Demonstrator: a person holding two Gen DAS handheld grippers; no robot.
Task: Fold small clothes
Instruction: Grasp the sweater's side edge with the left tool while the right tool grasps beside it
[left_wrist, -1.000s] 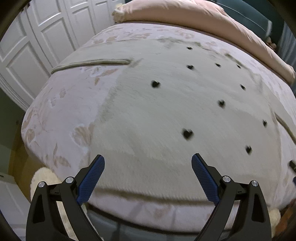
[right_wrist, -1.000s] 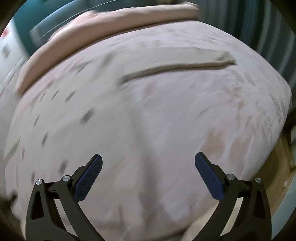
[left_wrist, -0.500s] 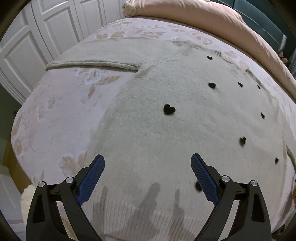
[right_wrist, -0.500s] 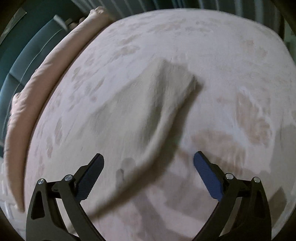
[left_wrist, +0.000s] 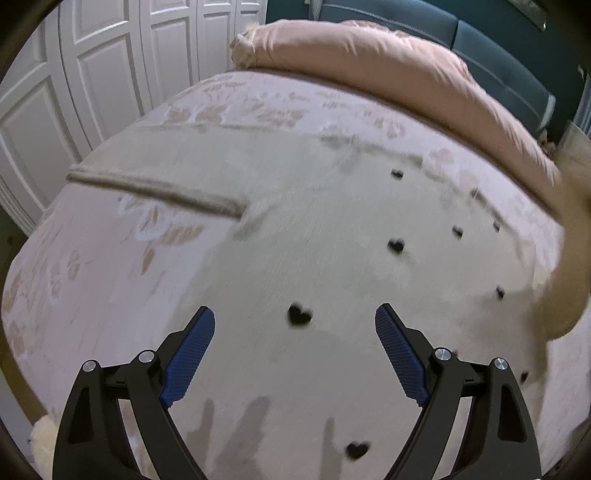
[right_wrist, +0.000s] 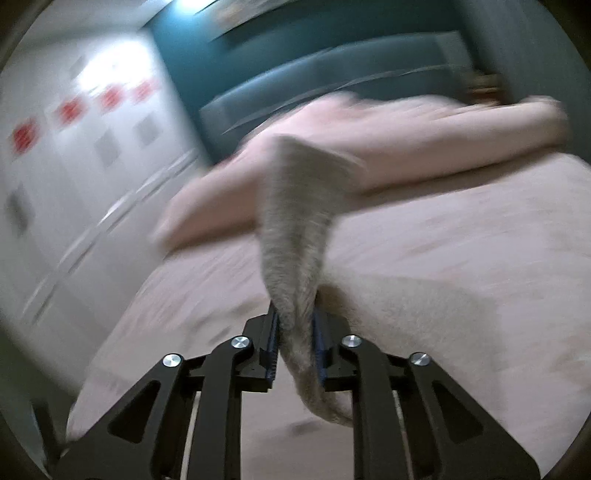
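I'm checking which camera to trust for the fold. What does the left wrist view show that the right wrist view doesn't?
Left wrist only: the open left tool over the sweater body with its black hearts and one flat sleeve. Right wrist only: the right tool shut on the other sleeve, lifted. Both: the bed and pink duvet.

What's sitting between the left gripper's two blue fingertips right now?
In the left wrist view, only the cream fuzzy sweater, one black heart patch between the fingertips.
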